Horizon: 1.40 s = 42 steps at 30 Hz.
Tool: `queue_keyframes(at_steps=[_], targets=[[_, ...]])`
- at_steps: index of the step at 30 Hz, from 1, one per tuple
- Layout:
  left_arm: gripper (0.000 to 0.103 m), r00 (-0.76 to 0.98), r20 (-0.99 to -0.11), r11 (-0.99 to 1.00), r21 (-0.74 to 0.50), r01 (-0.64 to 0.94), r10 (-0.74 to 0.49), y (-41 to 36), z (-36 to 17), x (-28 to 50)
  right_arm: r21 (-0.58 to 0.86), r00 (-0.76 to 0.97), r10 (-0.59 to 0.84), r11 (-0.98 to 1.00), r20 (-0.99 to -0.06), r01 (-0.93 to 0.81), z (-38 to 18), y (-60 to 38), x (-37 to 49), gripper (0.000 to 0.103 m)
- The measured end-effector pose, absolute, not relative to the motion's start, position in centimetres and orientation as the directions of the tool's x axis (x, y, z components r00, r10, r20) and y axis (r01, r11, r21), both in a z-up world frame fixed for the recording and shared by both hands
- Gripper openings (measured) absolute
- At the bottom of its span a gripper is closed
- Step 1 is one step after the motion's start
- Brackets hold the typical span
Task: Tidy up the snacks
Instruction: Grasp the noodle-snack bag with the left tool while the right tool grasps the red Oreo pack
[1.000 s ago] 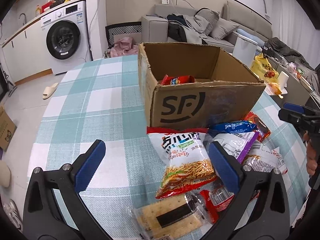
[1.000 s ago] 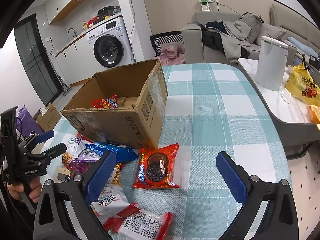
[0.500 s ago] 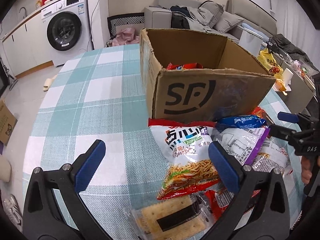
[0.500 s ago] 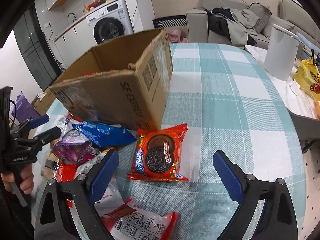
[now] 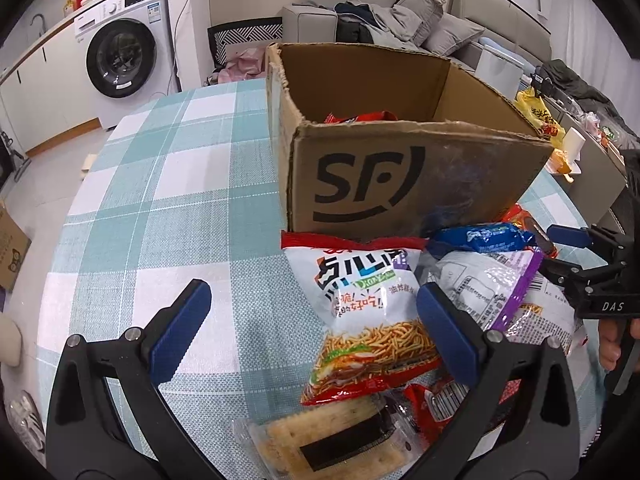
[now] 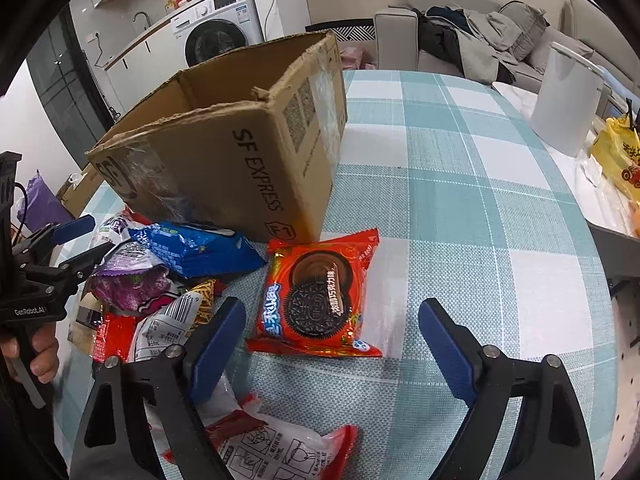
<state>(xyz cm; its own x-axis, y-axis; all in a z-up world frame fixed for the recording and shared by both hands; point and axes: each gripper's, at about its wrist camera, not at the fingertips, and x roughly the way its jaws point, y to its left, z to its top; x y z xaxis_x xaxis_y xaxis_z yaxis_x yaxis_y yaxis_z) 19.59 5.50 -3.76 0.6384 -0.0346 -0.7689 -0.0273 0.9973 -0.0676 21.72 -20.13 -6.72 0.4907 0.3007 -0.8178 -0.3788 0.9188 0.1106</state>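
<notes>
An open SF cardboard box [image 5: 400,184] stands on the checked table, with a red snack pack [image 5: 360,117] inside; it also shows in the right wrist view [image 6: 240,160]. Loose snacks lie in front of it. My left gripper [image 5: 312,324] is open and empty, just above a white noodle-snack bag [image 5: 368,308], with a cracker pack [image 5: 332,440] below. My right gripper [image 6: 332,344] is open and empty, low over a red Oreo pack [image 6: 320,296]. A blue pack [image 6: 196,248] and a purple bag [image 6: 128,280] lie to its left.
The teal checked tablecloth [image 5: 160,200] reaches left of the box. A white bin [image 6: 564,100] and a yellow bag [image 6: 616,160] sit off the table's right side. A washing machine [image 5: 120,60] and a sofa [image 5: 380,20] stand behind.
Both grippers have moved forward and lower toward the snack pile. The noodle bag and the Oreo pack now sit closer between the open fingers. Nothing was grasped.
</notes>
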Motion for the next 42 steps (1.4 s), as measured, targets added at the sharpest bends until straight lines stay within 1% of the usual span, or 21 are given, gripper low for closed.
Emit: queue_keyframes(at_steps=[4, 6, 10, 12, 13, 14, 15, 17, 18, 19, 20, 21, 22, 23, 26, 31, 42], targets=[[0.103, 0.637, -0.771, 0.997, -0.061, -0.037, -0.024, 5.9, -3.9, 19.6, 0.108, 0.492, 0.294, 0.922, -0.82, -0.371, -6.8, -20.5, 22.0, 0.088], [0.103, 0.636, -0.771, 0.997, -0.065, -0.042, -0.024, 6.0, -4.0, 19.7, 0.104, 0.492, 0.287, 0.925, -0.822, -0.366, -6.9, -20.7, 22.1, 0.084], [0.103, 0.618, -0.783, 0.995, -0.1, -0.028, -0.062, 6.0, -4.7, 20.1, 0.104, 0.492, 0.283, 0.928, -0.823, -0.359, -7.2, -20.7, 22.4, 0.078], [0.103, 0.612, -0.787, 0.994, -0.111, -0.015, -0.078, 5.9, -5.0, 20.3, 0.097, 0.495, 0.283, 0.925, -0.822, -0.367, -7.2, -20.5, 22.3, 0.069], [0.101, 0.608, -0.789, 0.993, -0.115, -0.007, -0.087, 5.9, -5.1, 20.4, 0.098, 0.495, 0.287, 0.923, -0.82, -0.372, -7.2, -20.4, 22.2, 0.066], [0.098, 0.608, -0.788, 0.993, -0.119, -0.001, -0.094, 5.7, -5.2, 20.4, 0.1, 0.494, 0.291, 0.921, -0.819, -0.375, -7.2, -20.4, 22.1, 0.062], [0.095, 0.609, -0.786, 0.992, -0.126, 0.008, -0.105, 5.7, -5.1, 20.3, 0.102, 0.495, 0.293, 0.921, -0.818, -0.377, -7.1, -20.3, 22.1, 0.061], [0.081, 0.61, -0.781, 0.989, -0.144, 0.031, -0.133, 5.5, -5.1, 20.2, 0.106, 0.498, 0.298, 0.92, -0.815, -0.378, -7.1, -20.3, 21.9, 0.059], [0.076, 0.61, -0.778, 0.987, -0.154, 0.044, -0.149, 5.4, -5.0, 20.1, 0.11, 0.498, 0.303, 0.918, -0.813, -0.38, -7.1, -20.3, 21.9, 0.057], [0.065, 0.61, -0.773, 0.983, -0.17, 0.066, -0.175, 5.2, -4.9, 20.0, 0.115, 0.497, 0.31, 0.916, -0.81, -0.385, -7.0, -20.3, 21.8, 0.055], [0.059, 0.609, -0.77, 0.98, -0.18, 0.08, -0.191, 4.9, -4.8, 19.9, 0.117, 0.5, 0.315, 0.915, -0.807, -0.387, -6.9, -20.3, 21.7, 0.051], [0.054, 0.609, -0.769, 0.98, -0.177, 0.089, -0.194, 4.7, -4.7, 19.9, 0.119, 0.503, 0.32, 0.913, -0.803, -0.391, -6.7, -20.3, 21.7, 0.046], [0.05, 0.612, -0.768, 0.981, -0.169, 0.091, -0.189, 4.5, -4.6, 19.7, 0.117, 0.509, 0.323, 0.911, -0.798, -0.395, -6.6, -20.3, 21.6, 0.046], [0.047, 0.614, -0.766, 0.982, -0.163, 0.098, -0.189, 4.3, -4.6, 19.6, 0.115, 0.51, 0.323, 0.91, -0.797, -0.398, -6.5, -20.2, 21.5, 0.046], [0.044, 0.619, -0.762, 0.981, -0.167, 0.101, -0.193, 4.4, -4.3, 19.4, 0.115, 0.51, 0.336, 0.903, -0.792, -0.415, -6.3, -20.0, 21.2, 0.046], [0.042, 0.619, -0.759, 0.979, -0.175, 0.106, -0.203, 4.6, -4.2, 19.2, 0.122, 0.522, 0.344, 0.903, -0.781, -0.412, -5.9, -20.2, 21.0, 0.046], [0.042, 0.648, -0.732, 0.977, -0.177, 0.118, -0.211, 4.4, -2.6, 17.7, 0.139, 0.554, 0.36, 0.906, -0.751, -0.401, -4.2, -21.2, 20.6, 0.046]])
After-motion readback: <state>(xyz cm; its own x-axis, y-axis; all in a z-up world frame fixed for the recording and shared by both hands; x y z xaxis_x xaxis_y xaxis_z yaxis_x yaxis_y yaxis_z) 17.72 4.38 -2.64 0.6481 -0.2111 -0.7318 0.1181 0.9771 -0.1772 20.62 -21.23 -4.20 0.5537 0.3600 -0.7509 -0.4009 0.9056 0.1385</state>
